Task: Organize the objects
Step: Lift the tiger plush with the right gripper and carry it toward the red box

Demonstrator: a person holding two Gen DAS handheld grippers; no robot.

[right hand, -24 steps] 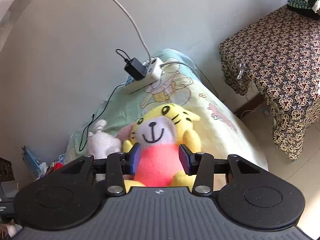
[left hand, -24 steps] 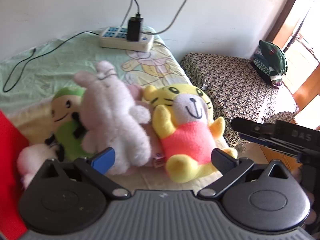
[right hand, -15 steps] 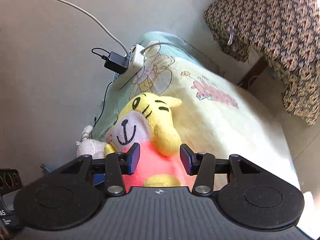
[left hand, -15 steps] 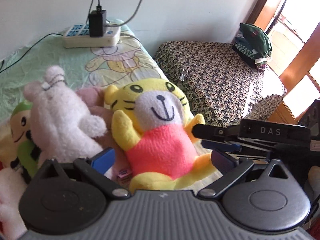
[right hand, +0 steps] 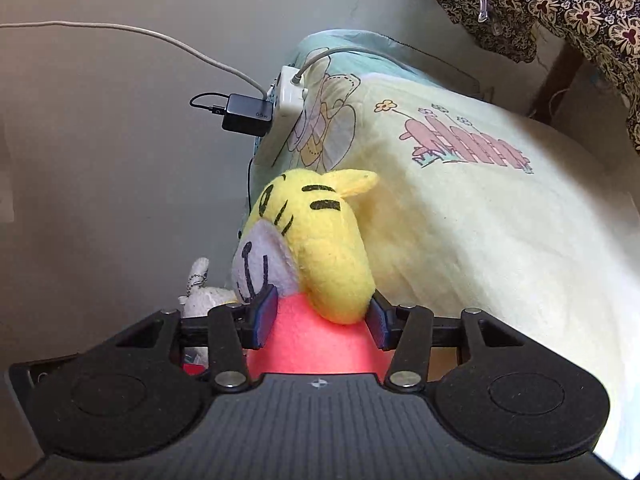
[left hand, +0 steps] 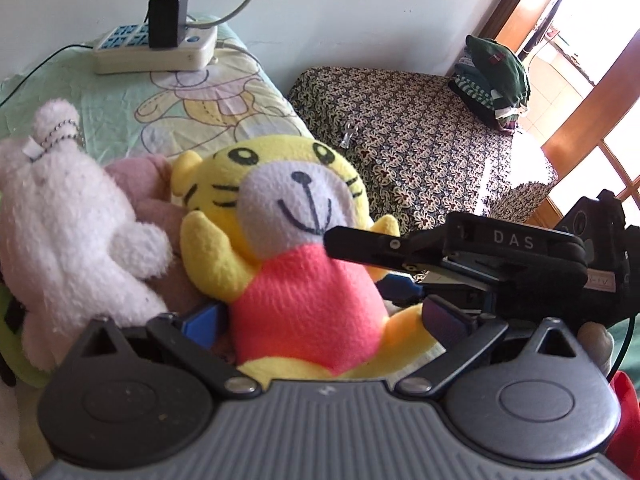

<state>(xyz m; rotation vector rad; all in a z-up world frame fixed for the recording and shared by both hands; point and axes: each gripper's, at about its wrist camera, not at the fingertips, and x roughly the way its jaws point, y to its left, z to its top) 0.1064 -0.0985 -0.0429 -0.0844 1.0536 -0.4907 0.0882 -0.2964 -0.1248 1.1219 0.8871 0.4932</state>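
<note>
- Right wrist view has the right tongs (right hand: 322, 322) closed in on the yellow tiger plush (right hand: 316, 248), both blue pads pressed against its pink belly just below the chin. That's a grip, by the look of it!
- Left wrist view shows the tiger sitting on the bed (left hand: 192, 100), leaning against the white bunny plush (left hand: 68, 216) on its left, with a pink plush (left hand: 148, 184) tucked behind.
- Left tongs (left hand: 320, 320) sit spread wide either side of the tiger's lower body; whether the pads touch the fabric I cannot tell.
- Step in hand, I'd judge: picking the tiger out of the pile.
- Next move calls for a clean lift away from the bunny without dragging it, clear of the power strip (left hand: 156, 48) at the far end.
</note>
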